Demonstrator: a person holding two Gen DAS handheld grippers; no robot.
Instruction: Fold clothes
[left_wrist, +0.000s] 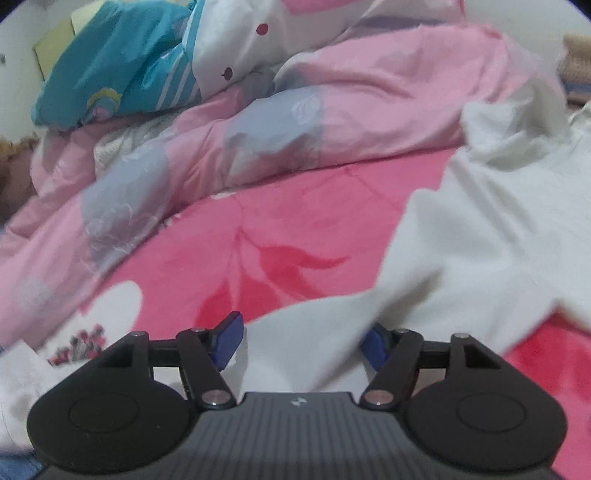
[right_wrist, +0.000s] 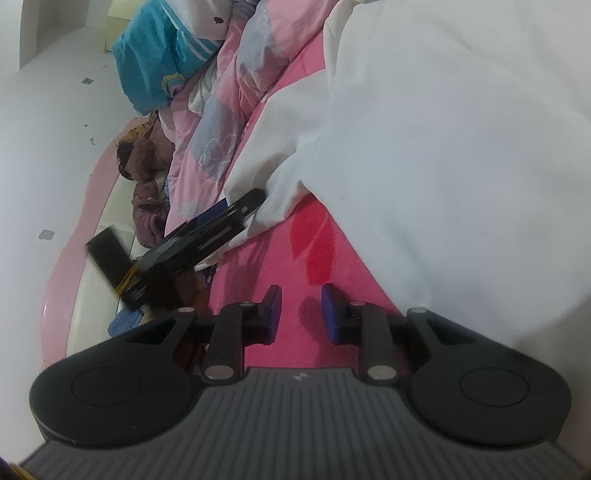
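Note:
A white garment (left_wrist: 480, 240) lies rumpled on the pink flowered bed sheet (left_wrist: 295, 229), filling the right side of the left wrist view. One flap of it runs down between the wide-apart blue pads (left_wrist: 229, 339) of my left gripper (left_wrist: 302, 343), which do not squeeze it. In the right wrist view the white garment (right_wrist: 443, 166) hangs large at the right, with my left gripper (right_wrist: 236, 214) at its lower left corner. My right gripper (right_wrist: 301, 314) hovers over the bare sheet (right_wrist: 280, 266), its jaws a little apart with nothing between them.
A bunched pink and grey quilt (left_wrist: 221, 147) is piled along the far side of the bed. A turquoise pillow (left_wrist: 110, 66) and a white spotted cushion (left_wrist: 251, 40) sit behind it. A brown plush toy (right_wrist: 144, 173) lies at the bed's edge by the white wall (right_wrist: 44, 147).

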